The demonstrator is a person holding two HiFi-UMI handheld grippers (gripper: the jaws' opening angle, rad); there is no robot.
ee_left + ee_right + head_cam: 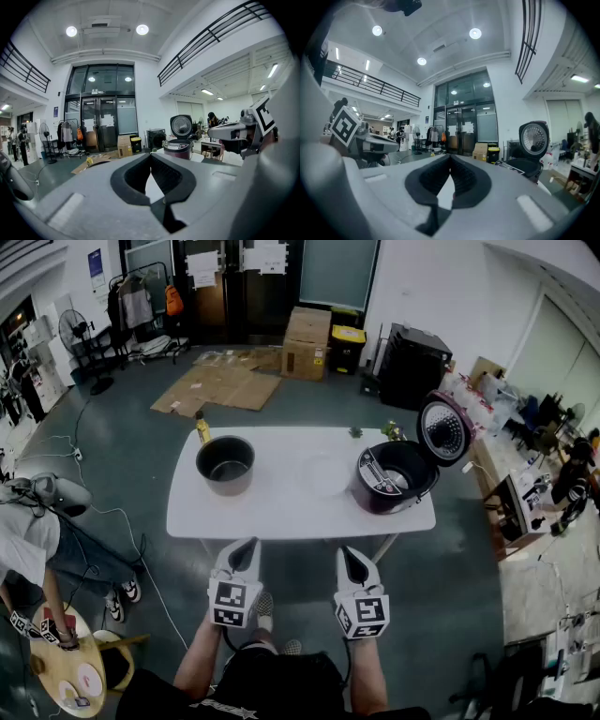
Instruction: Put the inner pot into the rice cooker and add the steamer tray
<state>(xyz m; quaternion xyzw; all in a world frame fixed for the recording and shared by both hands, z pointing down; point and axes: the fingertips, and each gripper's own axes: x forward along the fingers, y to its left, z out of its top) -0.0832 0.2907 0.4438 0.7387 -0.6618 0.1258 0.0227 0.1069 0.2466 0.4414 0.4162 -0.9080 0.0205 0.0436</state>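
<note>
A dark inner pot (225,465) stands empty on the left part of the white table (281,514). The maroon rice cooker (394,476) sits at the right end with its lid (442,430) up; it also shows in the left gripper view (178,145) and the right gripper view (529,161). A faint clear steamer tray (323,474) lies between pot and cooker. My left gripper (246,545) and right gripper (349,554) hover side by side just short of the table's front edge, both shut with nothing in them. The jaw tips meet in each gripper's own view (151,154) (450,157).
A yellow bottle (202,427) and two small green plants (355,432) stand along the table's far edge. Cardboard boxes (307,343) and flattened cardboard (220,385) lie on the floor beyond. A person (37,540) sits at the left by a round wooden table (66,676).
</note>
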